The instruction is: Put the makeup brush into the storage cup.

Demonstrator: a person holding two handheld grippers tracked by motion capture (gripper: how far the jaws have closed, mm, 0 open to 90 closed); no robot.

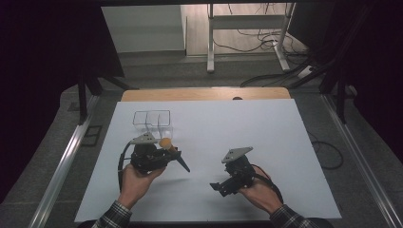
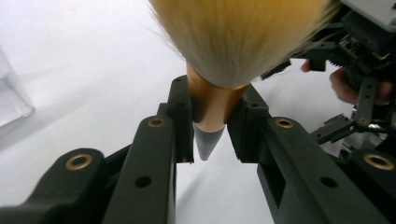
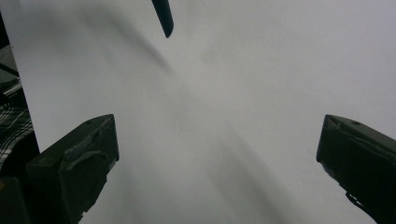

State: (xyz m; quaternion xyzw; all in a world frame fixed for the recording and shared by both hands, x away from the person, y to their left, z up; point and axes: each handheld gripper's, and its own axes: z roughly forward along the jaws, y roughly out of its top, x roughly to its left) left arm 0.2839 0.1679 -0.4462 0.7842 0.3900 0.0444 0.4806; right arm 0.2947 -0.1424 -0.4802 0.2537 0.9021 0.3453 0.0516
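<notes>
Nearest, the person's hands sat at about six o'clock on the white sheet [image 1: 266, 128]. The right gripper [image 1: 227, 185] had its jaws spread wide over bare paper, holding nothing. At nine o'clock from it, the left gripper [image 2: 211, 135] pinched a makeup brush [image 2: 219, 88] by its copper ferrule, the blond bristles up and the dark handle tip [image 1: 183, 165] jutting toward four o'clock. That hold looked narrow and high, so the brush could likely pivot or slide if the handle bumped anything. Farther, at twelve o'clock from the left gripper, stood clear containers [image 1: 152, 118], light enough to be tipped by a careless swing.
</notes>
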